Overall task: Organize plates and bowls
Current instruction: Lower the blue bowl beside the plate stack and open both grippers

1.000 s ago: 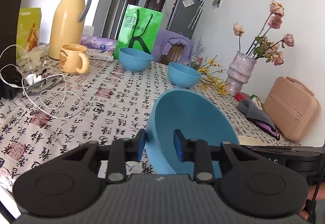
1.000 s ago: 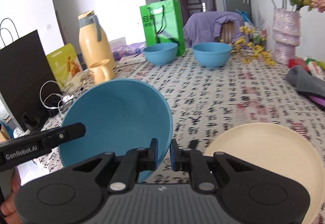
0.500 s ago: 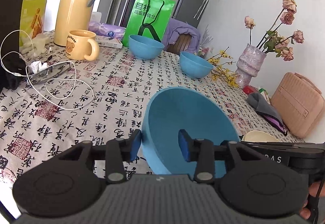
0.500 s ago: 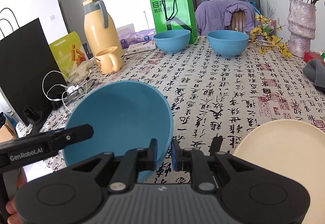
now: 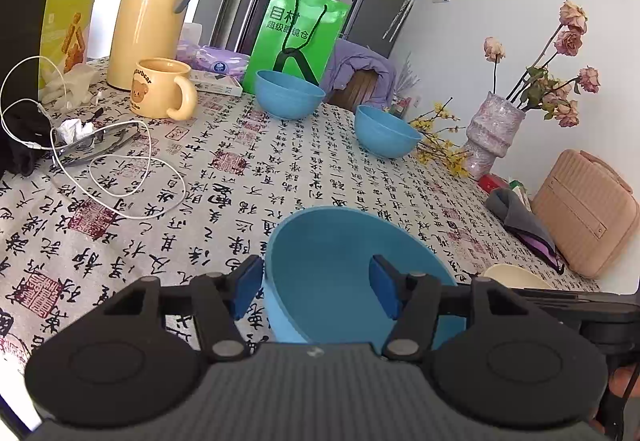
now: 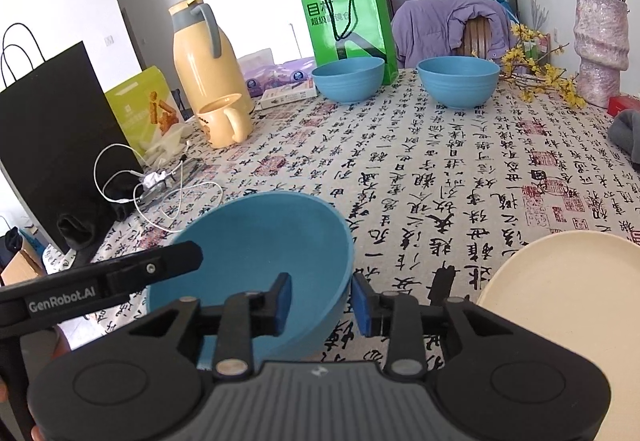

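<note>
Near edge of the surface point(image 6: 460, 169): blue bowl point(image 6: 256, 253) tilted, cream plate point(image 6: 560, 281) to its right. Left tongs point(image 5: 316, 291) and right tongs point(image 6: 320, 299) just opened, straddling opposite rims, not pressing. Risk: bowl rocking, sliding off, or snagging a pad on withdrawal.

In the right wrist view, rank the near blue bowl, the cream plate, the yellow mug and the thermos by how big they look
1. Near blue bowl
2. Cream plate, cut off by the frame, so bowl versus plate is unsure
3. Thermos
4. Yellow mug

Open tablecloth point(image 6: 460, 169) ahead (far bowls point(image 6: 348, 77), cable point(image 5: 120, 177) leftward)
</note>
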`<act>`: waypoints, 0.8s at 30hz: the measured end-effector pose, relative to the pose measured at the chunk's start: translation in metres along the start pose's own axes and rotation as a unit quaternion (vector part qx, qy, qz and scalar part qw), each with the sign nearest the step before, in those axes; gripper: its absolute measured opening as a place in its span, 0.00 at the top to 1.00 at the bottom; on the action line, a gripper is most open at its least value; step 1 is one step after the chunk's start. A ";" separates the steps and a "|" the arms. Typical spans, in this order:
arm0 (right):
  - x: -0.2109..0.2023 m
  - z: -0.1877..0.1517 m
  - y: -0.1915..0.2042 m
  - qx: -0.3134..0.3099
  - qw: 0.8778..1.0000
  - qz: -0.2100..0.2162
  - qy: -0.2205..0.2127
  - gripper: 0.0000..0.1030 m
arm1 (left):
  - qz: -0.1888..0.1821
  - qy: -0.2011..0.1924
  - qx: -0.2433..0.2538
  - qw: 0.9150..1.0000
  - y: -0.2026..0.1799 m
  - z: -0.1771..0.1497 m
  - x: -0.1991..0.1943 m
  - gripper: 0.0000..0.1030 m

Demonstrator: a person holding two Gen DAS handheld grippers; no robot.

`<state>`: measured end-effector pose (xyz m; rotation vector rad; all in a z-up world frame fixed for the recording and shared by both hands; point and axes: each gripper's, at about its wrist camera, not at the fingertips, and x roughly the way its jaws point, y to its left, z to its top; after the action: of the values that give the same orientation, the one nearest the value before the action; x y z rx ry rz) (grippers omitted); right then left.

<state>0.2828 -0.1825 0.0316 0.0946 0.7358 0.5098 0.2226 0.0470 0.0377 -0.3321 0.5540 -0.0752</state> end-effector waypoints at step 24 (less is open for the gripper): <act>-0.088 -0.065 -0.009 -0.060 0.982 -0.082 -0.158 0.20 | 0.036 -0.146 0.155 0.976 -0.066 -0.052 -0.074 0.00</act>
<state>0.1878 -0.2385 0.0354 0.0020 0.3975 0.3697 0.1338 -0.0181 0.0551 -0.0155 0.2563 -0.0413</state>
